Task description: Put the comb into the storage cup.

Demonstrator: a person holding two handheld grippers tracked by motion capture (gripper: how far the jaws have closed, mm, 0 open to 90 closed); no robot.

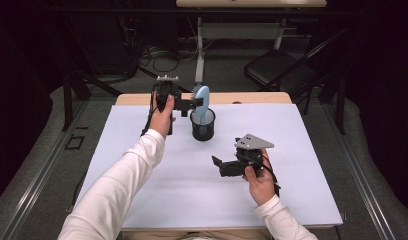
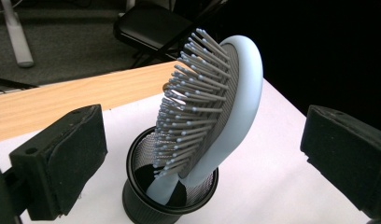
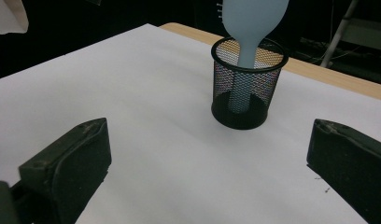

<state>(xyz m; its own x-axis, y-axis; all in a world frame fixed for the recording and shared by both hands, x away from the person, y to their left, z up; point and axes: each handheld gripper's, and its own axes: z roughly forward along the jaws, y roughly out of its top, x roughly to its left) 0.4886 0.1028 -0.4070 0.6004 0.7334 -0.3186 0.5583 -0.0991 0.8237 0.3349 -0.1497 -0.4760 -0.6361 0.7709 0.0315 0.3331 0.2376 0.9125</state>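
A pale blue hairbrush (image 1: 202, 102) (image 2: 212, 112) (image 3: 251, 21) stands handle-down in a black mesh cup (image 1: 202, 125) (image 2: 167, 193) (image 3: 247, 84) on the white sheet, leaning with its bristles toward the left. My left gripper (image 1: 194, 103) (image 2: 202, 163) is raised just left of the brush head, jaws wide apart with the brush ahead of them and not touched. My right gripper (image 1: 218, 165) (image 3: 207, 163) sits low over the sheet to the right front of the cup, pointing at it from a distance, jaws open and empty.
The white sheet (image 1: 157, 180) covers a wooden table (image 1: 252, 97) whose far edge shows behind the cup. Beyond the table are a black chair (image 1: 282, 70) and a desk leg (image 1: 199, 50) with cables on the floor.
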